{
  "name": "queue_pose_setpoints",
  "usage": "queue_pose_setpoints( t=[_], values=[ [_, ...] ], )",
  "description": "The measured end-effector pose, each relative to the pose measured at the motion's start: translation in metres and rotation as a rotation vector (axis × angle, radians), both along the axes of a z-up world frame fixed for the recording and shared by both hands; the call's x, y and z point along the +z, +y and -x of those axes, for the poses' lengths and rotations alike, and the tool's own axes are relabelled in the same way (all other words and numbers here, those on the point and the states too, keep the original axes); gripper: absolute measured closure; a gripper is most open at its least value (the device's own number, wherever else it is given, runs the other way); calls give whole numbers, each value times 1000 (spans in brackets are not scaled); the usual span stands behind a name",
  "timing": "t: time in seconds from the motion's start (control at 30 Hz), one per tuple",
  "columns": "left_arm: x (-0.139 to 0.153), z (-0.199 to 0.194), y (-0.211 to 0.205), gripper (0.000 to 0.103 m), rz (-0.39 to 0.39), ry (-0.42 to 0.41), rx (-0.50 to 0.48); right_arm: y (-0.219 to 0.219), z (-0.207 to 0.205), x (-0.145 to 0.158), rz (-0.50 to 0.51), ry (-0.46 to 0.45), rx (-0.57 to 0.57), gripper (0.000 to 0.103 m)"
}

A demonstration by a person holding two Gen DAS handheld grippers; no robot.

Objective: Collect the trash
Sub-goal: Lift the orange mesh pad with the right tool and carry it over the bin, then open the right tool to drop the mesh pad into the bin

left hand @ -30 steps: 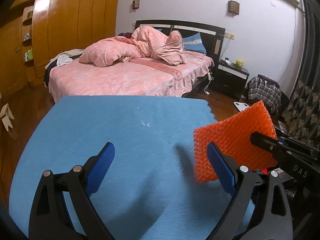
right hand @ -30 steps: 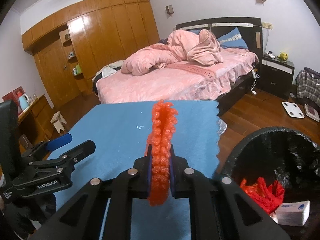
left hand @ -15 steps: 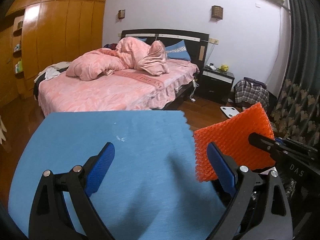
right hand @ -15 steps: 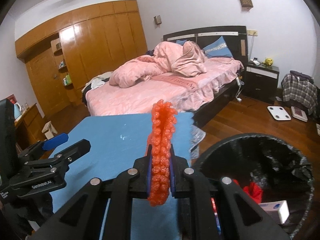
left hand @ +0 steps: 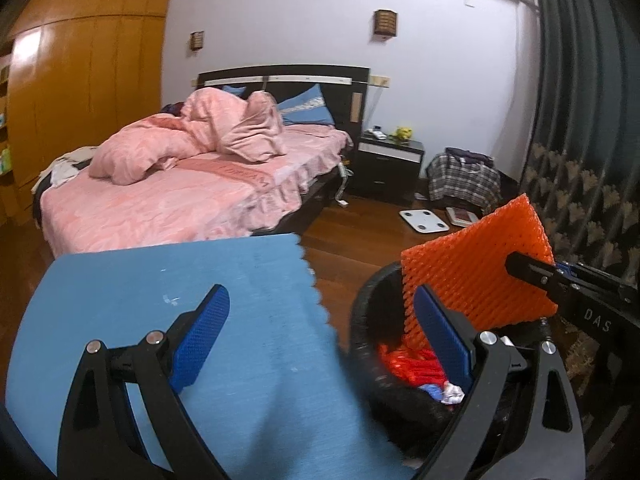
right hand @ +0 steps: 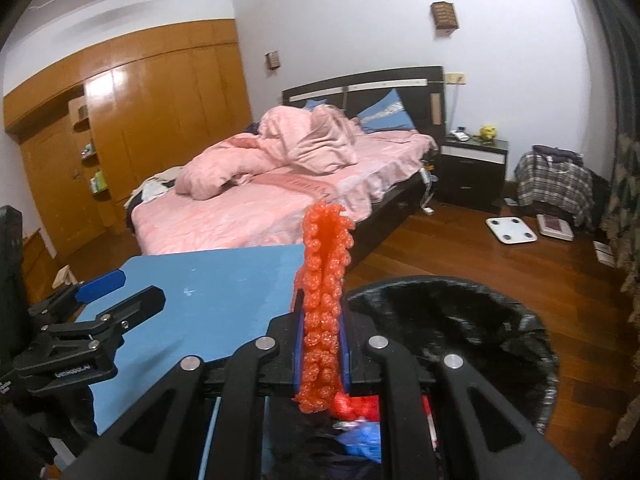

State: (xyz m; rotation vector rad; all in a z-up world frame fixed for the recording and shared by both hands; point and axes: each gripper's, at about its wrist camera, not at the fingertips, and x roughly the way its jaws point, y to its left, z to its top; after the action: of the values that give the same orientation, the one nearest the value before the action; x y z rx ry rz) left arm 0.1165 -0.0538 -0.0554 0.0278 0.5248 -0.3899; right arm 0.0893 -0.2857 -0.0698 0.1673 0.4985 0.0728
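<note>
1. Change noted: the right claw (right hand: 322, 354), with the orange foam net (right hand: 323, 312) pinched between its pads, has been carried off the blue desk (right hand: 224, 300) and is now held over the black-lined trash bin (right hand: 460, 316); a second ago the net was above the desk.
2. Meaning for the task: transport is judged nearly done; release into the bin remains.
3. Net, as seen: a flat, bumpy mesh sleeve, bright orange, held upright on edge, its lower end just above red and blue rubbish in the bin.
4. Left claw (left hand: 320, 344): spread wide, nothing held, hovering at the desk edge beside the bin.
</note>
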Motion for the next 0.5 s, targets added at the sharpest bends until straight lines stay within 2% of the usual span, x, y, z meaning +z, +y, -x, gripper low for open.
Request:
queue_pose_setpoints(
  t=[0.5],
  values=[
    [-14,2,-76,12,-35,-4,-132,-75,17,-16,12,24,-144,89]
  ],
)
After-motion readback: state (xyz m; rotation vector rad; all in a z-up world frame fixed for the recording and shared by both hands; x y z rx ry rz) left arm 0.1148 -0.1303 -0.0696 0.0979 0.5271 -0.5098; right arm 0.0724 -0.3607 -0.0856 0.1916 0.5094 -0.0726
